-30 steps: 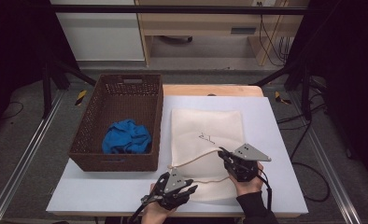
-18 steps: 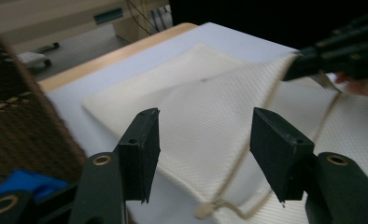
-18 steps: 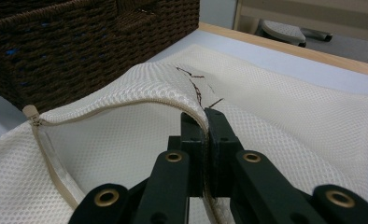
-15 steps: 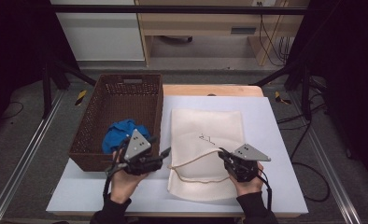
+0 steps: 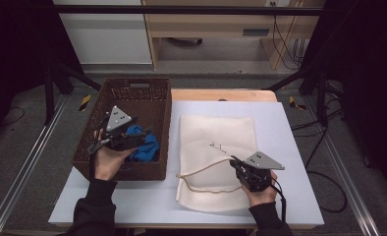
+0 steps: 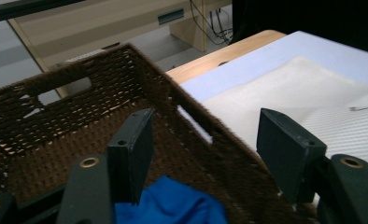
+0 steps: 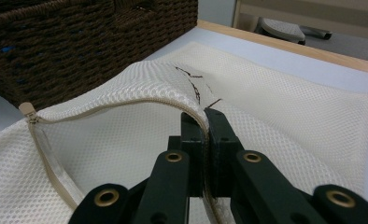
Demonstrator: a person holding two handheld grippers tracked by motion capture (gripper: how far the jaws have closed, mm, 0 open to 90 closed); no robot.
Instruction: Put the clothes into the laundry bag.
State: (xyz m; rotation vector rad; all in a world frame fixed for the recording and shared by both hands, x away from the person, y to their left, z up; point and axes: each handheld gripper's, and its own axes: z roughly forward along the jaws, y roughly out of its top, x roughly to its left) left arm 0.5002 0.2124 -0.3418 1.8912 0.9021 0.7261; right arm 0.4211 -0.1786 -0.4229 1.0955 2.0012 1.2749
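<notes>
Overhead, the left tongs (image 5: 132, 140) hung inside the basket (image 5: 157, 128), just above the blue cloth (image 5: 145, 150). The right tongs (image 5: 236, 164) gripped the bag (image 5: 216, 132) at its zipper edge, on the surface (image 5: 290, 147).

In the left gripper view, the jaws stood released, wide apart, with the cloth (image 6: 173, 205) low between them. To pick it cleanly, they should descend and close on a thick fold, clear of the basket (image 6: 42, 116) wall.

In the right gripper view, the tongs (image 7: 204, 122) were clenched on the bag (image 7: 289, 112) rim, lifting the mouth. That hold should remain high so the opening stays wide.
</notes>
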